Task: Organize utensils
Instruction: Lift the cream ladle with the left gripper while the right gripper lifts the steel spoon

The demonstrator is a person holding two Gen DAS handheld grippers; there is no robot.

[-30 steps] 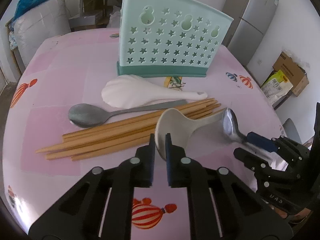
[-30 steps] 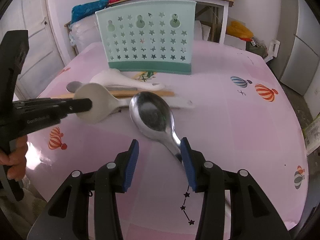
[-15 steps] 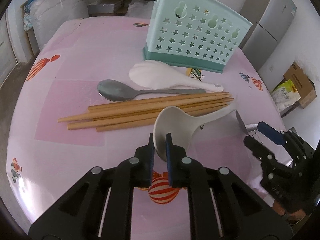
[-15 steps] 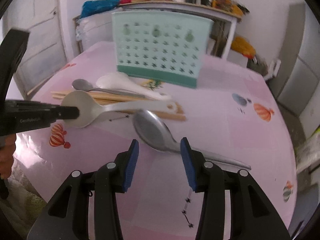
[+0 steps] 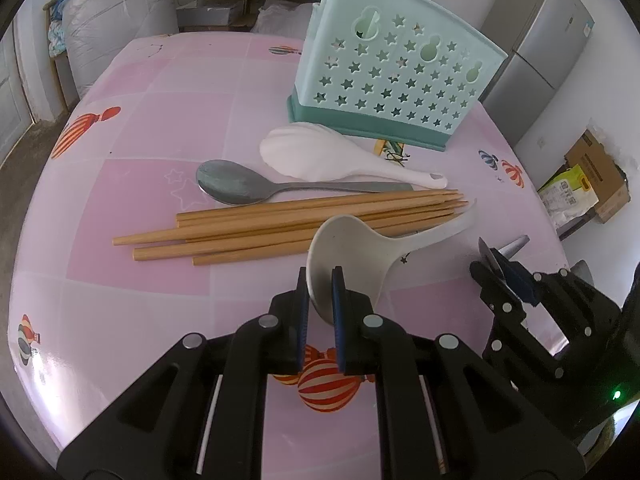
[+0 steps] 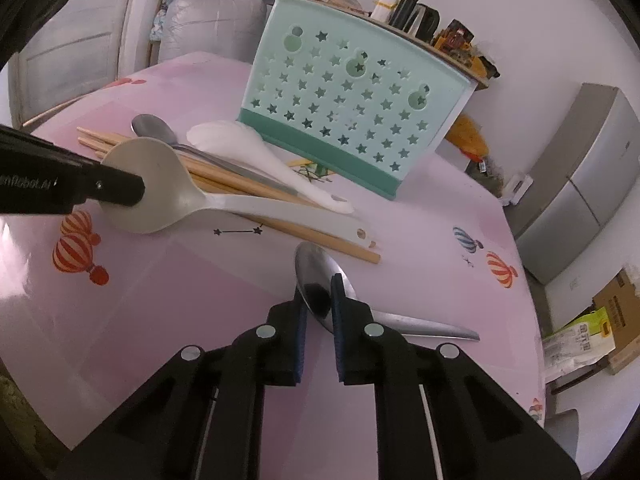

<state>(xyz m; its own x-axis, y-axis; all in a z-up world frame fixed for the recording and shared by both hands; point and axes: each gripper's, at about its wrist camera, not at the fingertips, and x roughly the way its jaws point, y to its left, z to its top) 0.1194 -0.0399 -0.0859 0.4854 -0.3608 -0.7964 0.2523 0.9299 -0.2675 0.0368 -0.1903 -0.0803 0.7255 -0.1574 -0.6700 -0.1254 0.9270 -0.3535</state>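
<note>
My left gripper [image 5: 320, 300] is shut on the bowl of a grey-white plastic ladle spoon [image 5: 360, 240], held above the table; it also shows in the right wrist view [image 6: 160, 184]. My right gripper [image 6: 318, 304] is shut on the bowl of a large steel spoon [image 6: 320, 276], its handle pointing right. A mint star-holed utensil holder [image 5: 392, 80] stands at the back. A white rice paddle [image 5: 316, 152], a small steel spoon [image 5: 240, 186] and several wooden chopsticks [image 5: 280, 224] lie on the table in front of the holder.
The round table has a pink cloth [image 5: 160, 128] with balloon prints. A grey fridge [image 5: 536, 48] and cardboard boxes [image 5: 596, 176] stand beyond the right edge. A shelf with bottles [image 6: 416, 12] is behind the holder.
My right gripper has closed on the steel spoon's bowl. My left gripper has drawn back a little with the ladle spoon, and the holder looks farther off.
</note>
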